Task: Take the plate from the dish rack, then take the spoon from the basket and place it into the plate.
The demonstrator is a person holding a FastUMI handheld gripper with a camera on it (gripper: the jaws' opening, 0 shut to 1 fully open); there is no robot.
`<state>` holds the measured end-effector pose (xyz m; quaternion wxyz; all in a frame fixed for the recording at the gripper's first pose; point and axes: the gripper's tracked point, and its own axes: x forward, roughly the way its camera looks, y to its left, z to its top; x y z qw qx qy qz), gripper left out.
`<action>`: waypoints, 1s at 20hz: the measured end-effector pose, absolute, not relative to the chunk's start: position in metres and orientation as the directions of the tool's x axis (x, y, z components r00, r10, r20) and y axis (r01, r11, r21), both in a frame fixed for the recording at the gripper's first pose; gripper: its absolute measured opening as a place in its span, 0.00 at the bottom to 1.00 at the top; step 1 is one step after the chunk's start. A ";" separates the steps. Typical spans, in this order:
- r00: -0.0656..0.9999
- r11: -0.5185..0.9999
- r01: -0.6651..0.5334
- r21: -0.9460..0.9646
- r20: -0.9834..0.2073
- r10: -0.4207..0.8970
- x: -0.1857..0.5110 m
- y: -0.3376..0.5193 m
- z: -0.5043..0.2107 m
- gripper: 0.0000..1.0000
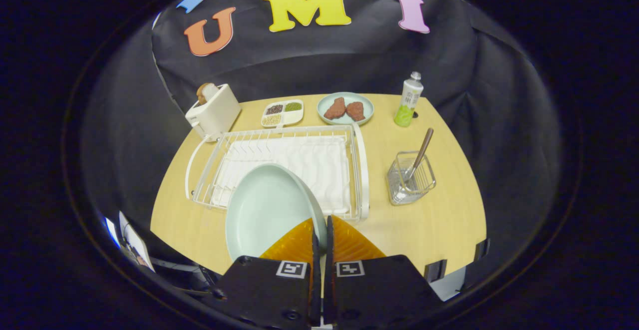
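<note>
The plate (264, 210), pale green and tilted up on edge, hangs over the near corner of the dish rack (299, 135), its rim pinched between the two fingers of the hand-held gripper (321, 235). The fingers are almost together, with only the rim's thickness between them, so the grip looks firm enough to carry it. Holding it by the edge keeps the dish's hollow free, which suits a plate meant to receive something. It seems lifted clear of the rack's wires, though not yet set on the bench (424, 230). To the right, well apart from the rack, the spoon (422, 153) stands handle-up in the wire basket (410, 180), easy to pinch later. Beyond lie a toaster (214, 113), a divided tray (283, 113), a plate of meat (345, 109) and a bottle (409, 100).
</note>
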<state>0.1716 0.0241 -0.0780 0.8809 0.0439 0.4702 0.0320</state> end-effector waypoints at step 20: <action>0.475 0.929 0.045 0.368 -0.826 0.304 0.145 -0.011 -0.233 0.11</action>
